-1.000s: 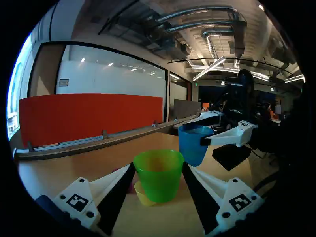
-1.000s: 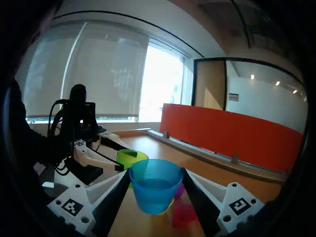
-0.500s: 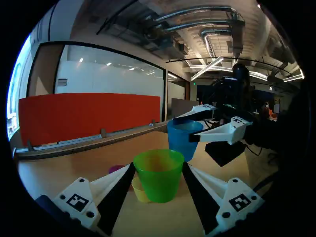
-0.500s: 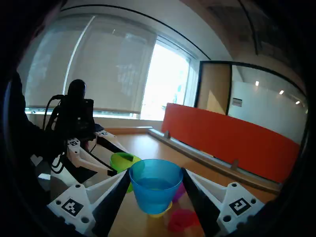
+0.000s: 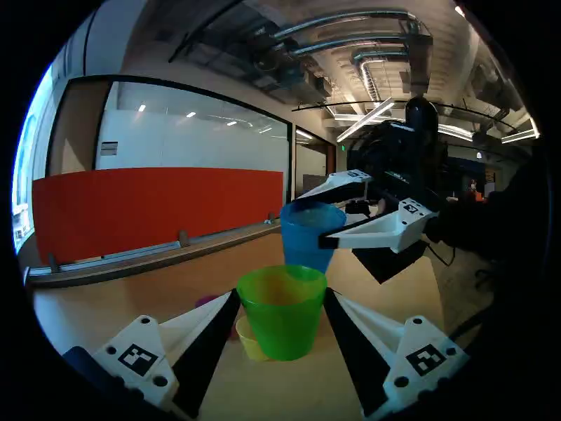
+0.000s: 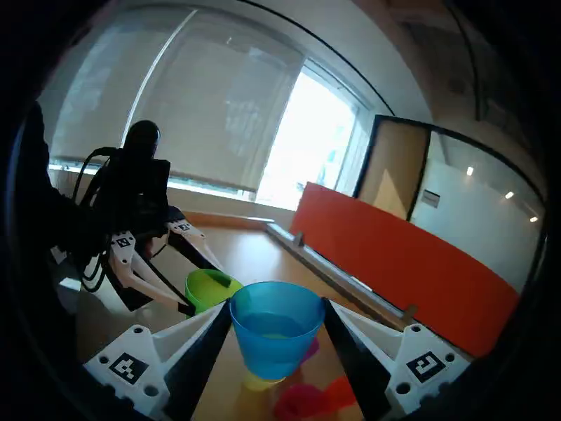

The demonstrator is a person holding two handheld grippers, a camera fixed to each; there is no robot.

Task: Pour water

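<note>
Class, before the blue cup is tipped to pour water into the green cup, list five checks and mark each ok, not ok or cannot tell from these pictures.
1. Right gripper jaws shut on the translucent blue plastic cup: ok.
2. Left gripper jaws shut on the translucent green plastic cup: ok.
3. Water in the blue cup: ok, seen in the right gripper view.
4. Both cups upright: ok.
5. Blue cup's lip directly over the green cup's mouth: cannot tell; it is higher, but looks set beyond it.
</note>
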